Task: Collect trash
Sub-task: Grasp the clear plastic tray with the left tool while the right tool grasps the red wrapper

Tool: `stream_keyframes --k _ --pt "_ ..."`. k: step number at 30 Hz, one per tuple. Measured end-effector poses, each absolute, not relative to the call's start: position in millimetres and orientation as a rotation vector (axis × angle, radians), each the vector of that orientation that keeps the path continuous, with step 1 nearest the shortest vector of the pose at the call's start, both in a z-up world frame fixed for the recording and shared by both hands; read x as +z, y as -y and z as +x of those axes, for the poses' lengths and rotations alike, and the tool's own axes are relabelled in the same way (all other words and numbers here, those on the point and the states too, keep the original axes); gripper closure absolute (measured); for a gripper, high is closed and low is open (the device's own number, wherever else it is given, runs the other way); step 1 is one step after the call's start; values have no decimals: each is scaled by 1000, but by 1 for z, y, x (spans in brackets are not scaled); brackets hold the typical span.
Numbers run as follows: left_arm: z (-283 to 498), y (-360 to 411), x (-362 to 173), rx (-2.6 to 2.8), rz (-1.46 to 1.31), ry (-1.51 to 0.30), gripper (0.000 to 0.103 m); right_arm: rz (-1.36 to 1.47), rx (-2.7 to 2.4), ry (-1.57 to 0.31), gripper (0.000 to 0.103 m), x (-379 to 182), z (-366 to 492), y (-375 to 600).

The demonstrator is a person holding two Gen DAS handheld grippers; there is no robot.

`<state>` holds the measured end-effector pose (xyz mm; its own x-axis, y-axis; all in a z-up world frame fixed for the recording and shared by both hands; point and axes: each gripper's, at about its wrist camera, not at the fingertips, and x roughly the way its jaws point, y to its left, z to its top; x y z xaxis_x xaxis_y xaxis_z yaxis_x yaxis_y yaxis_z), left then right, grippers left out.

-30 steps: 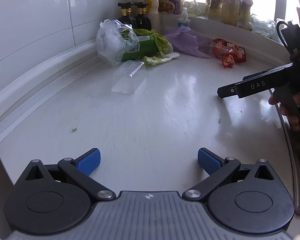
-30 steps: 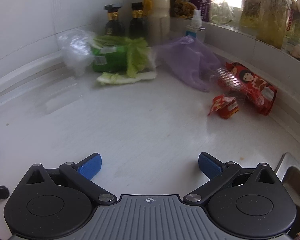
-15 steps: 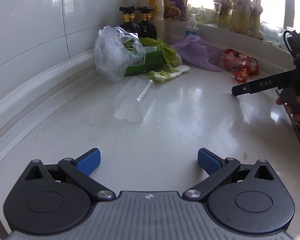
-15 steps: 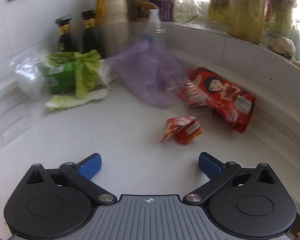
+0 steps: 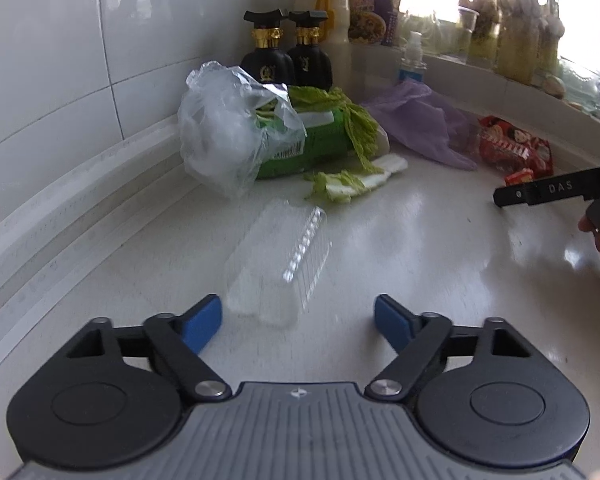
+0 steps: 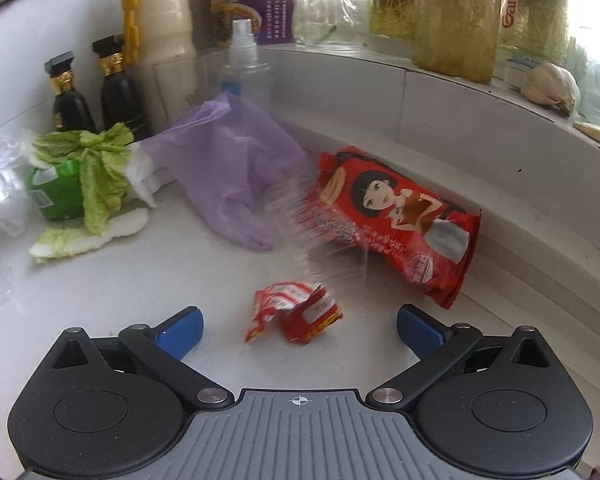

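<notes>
We see a clear plastic clamshell box (image 5: pixel 276 264) lying on the white desk (image 5: pixel 420 248), its near end just ahead of and between the blue pads (image 5: pixel 202 322) of the left gripper (image 5: pixel 298 324). The jaws there have just been closing in, yet they stand apart from the box and grasp nothing. Beyond the box we find cabbage leaves (image 5: pixel 352 184), a green packet (image 5: pixel 308 152) and a crumpled clear bag (image 5: pixel 228 148) against the tiled wall, with two dark bottles (image 5: pixel 288 60) behind them. A purple bag (image 5: pixel 420 128) lies further right.

From the right wrist view, a small torn red wrapper (image 6: pixel 294 312) sits on the desk between the spread pads of the right gripper (image 6: pixel 298 326); its jaws are released, touching nothing. Just behind it lies a larger red snack packet (image 6: pixel 400 224) against the low ledge, partly veiled by a blurred clear sheet. In the left view we see the right gripper's black finger hanging near those red wrappers, with fingertips of the hand (image 5: pixel 598 236) at the edge.
</notes>
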<state>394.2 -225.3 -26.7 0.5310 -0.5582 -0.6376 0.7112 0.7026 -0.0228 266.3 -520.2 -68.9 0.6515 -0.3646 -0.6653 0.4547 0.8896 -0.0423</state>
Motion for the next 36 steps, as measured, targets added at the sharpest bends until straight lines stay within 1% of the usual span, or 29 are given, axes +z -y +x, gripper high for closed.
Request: stream_keyframes --k 2,5,6,7,8,9,11,12,13,14,15,16,18,19,20,26,27,29,30,31,32,33,34,36 --pt "396 227 -26 -760 243 -659 31 144 -470 -718 0 -69 268 523" --pt "396 227 -26 -749 230 -651 41 151 -478 -710 0 -69 269 525" --pt "397 227 -25 -747 227 -649 46 147 -482 -710 2 -69 269 525" --pt "397 226 -25 -741 223 -647 52 141 -487 -709 3 -69 269 525" --pt "397 226 -25 -734 218 -645 56 132 -491 -708 4 -69 269 524" --pt "398 225 -24 -728 211 -643 63 130 -485 -702 7 -69 268 523" --pt "398 222 -24 -725 195 -642 68 125 -481 -695 14 -68 267 520" --pt "399 221 -24 -723 187 -643 76 123 -476 -691 21 -67 267 519" --pt "400 220 -24 -721 180 -645 84 120 -468 -687 34 -66 266 517" --pt "401 219 -24 -720 172 -648 83 114 -460 -683 42 -65 265 515" --pt "401 218 -24 -719 160 -651 84 110 -449 -681 62 -64 265 514" --pt "401 216 -24 -719 150 -657 84 108 -438 -682 73 -63 265 511" --pt "400 214 -23 -723 137 -666 86 113 -426 -689 74 -62 265 508" --pt "399 214 -22 -727 136 -669 100 116 -417 -689 75 -61 264 507" --pt "398 213 -22 -732 137 -675 101 120 -410 -689 75 -61 263 506" --pt "387 206 -21 -751 143 -684 101 118 -386 -690 76 -58 256 493" --pt "385 204 -21 -755 144 -684 100 116 -381 -693 76 -57 255 490" --pt "382 203 -21 -763 162 -675 92 113 -370 -699 76 -56 253 484" --pt "380 202 -21 -760 173 -662 82 111 -364 -700 76 -55 252 481" --pt "379 202 -21 -754 182 -648 68 106 -354 -701 76 -54 250 477" --pt "379 202 -20 -747 193 -638 60 102 -344 -703 76 -54 250 474" --pt "379 203 -19 -739 202 -631 43 98 -332 -706 76 -54 249 470" --pt "380 203 -19 -733 206 -622 34 96 -321 -709 76 -53 249 467" --pt "383 206 -18 -736 213 -609 30 98 -308 -720 76 -54 249 460"
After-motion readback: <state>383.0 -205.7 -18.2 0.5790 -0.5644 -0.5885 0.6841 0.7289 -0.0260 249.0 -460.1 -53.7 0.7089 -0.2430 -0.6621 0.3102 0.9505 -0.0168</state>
